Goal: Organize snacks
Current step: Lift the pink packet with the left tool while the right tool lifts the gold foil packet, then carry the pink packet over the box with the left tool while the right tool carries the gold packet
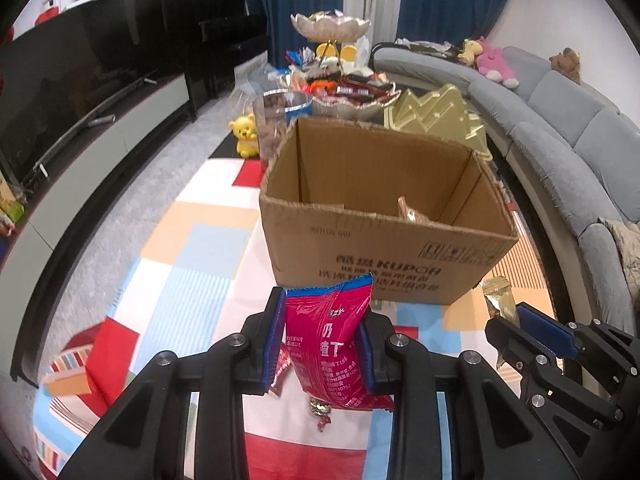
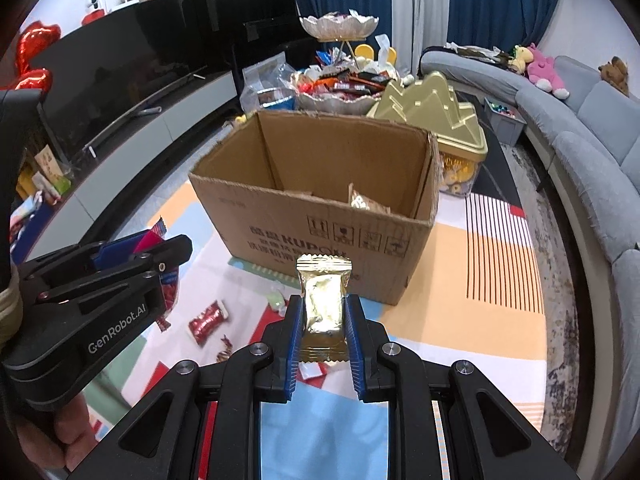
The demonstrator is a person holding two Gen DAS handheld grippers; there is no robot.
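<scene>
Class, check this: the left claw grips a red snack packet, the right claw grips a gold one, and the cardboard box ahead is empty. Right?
Not quite. The cardboard box is not empty: the right wrist view shows a packet inside. The rest stands: left claw grips the red snack packet, right claw the gold one.

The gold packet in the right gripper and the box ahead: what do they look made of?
Gold packet: looks like thin metallised foil or film, shiny and crinkled, with a serrated sealed top edge. It is clamped in the right gripper.
Box: brown corrugated cardboard, matte, with ragged torn top edges and black printing on the front. Its top is open, and at least one packet lies inside.
</scene>
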